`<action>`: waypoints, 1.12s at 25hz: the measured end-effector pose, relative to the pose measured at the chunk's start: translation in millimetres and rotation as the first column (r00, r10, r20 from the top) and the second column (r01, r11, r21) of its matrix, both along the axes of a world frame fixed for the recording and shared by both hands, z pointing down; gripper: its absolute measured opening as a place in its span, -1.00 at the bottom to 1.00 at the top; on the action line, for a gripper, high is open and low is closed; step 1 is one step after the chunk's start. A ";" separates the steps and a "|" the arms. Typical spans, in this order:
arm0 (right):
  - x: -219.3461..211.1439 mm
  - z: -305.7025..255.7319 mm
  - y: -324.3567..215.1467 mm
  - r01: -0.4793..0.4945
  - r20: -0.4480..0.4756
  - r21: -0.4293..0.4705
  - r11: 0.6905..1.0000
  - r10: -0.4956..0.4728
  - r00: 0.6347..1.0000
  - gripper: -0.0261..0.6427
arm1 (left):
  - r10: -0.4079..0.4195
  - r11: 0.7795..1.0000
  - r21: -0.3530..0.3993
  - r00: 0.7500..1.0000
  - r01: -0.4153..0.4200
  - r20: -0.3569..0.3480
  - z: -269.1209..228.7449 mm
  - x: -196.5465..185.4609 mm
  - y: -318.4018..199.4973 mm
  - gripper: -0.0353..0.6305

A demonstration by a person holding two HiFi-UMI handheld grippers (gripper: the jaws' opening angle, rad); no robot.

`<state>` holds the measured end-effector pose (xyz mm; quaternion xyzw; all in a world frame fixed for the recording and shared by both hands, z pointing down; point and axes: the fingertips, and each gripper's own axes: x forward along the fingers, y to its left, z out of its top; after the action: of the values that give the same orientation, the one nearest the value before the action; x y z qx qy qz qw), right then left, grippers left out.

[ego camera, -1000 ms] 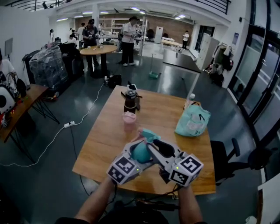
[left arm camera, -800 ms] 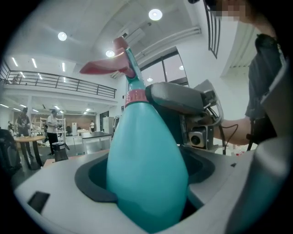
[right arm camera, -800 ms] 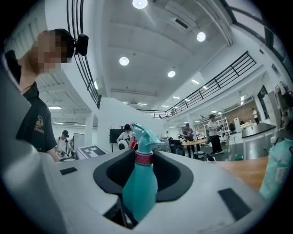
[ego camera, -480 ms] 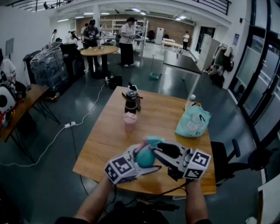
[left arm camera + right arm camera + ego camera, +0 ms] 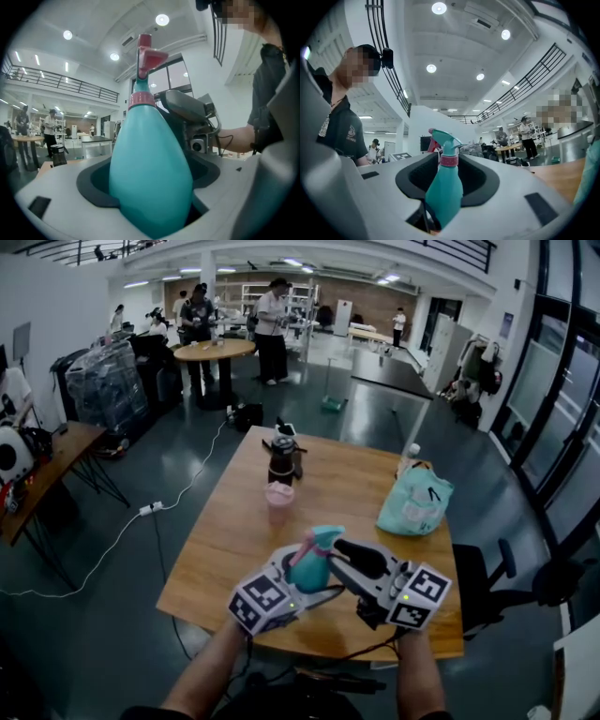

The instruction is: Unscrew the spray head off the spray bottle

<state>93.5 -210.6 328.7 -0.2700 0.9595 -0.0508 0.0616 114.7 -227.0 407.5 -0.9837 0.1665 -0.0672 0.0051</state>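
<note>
A teal spray bottle [image 5: 307, 570] with a pink collar [image 5: 141, 99] stands almost upright above the near part of the wooden table [image 5: 234, 549]. Its spray head [image 5: 319, 538] sticks up on top, teal with pink-red parts. My left gripper [image 5: 298, 577] comes in from the left and is shut on the fat body [image 5: 150, 173]. My right gripper [image 5: 339, 564] comes in from the right, and its jaws close on the upper body [image 5: 443, 192] just below the collar. The spray head [image 5: 443, 139] rises above the right jaws. Both grippers hide the bottle's base.
Farther back on the table stand a pink cup [image 5: 278, 495] and a dark jug [image 5: 281, 456]. A teal bag [image 5: 414, 502] lies at the right. An office chair [image 5: 487, 577] sits off the table's right edge. People stand round a far table [image 5: 211, 348].
The bottle has tipped from a slant to nearly upright, so its spray head now shows on top. The right gripper has swung out to the right. Both grippers still keep their hold.
</note>
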 end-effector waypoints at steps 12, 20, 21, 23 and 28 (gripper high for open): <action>-18.9 7.3 -27.5 -0.294 -0.039 -0.075 0.953 0.292 0.956 -0.55 | -0.217 0.976 0.021 0.975 0.216 0.048 8.9 -16.9 -31.8 0.39; -22.6 8.0 -21.9 -0.269 -0.090 -0.048 0.962 0.264 0.960 -0.56 | -0.179 0.984 0.021 0.982 0.178 0.057 9.5 -17.9 -24.1 0.39; -22.2 8.0 -20.0 -0.249 -0.090 -0.041 0.967 0.245 0.965 -0.56 | -0.156 0.988 0.017 0.986 0.155 0.052 8.7 -16.7 -20.9 0.39; -21.4 7.5 -15.9 -0.206 -0.089 -0.030 0.978 0.202 0.975 -0.56 | -0.108 0.994 0.009 0.993 0.108 0.042 7.0 -14.0 -14.6 0.39; -15.7 4.5 -3.4 -0.082 -0.073 -0.008 0.997 0.081 0.994 -0.56 | 0.013 1.000 -0.003 1.000 -0.013 0.021 3.3 -5.8 3.0 0.39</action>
<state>77.8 -214.1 333.2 -0.3110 0.9490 -0.0435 0.0275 109.0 -224.0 410.8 -0.9840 0.1600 -0.0777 0.0059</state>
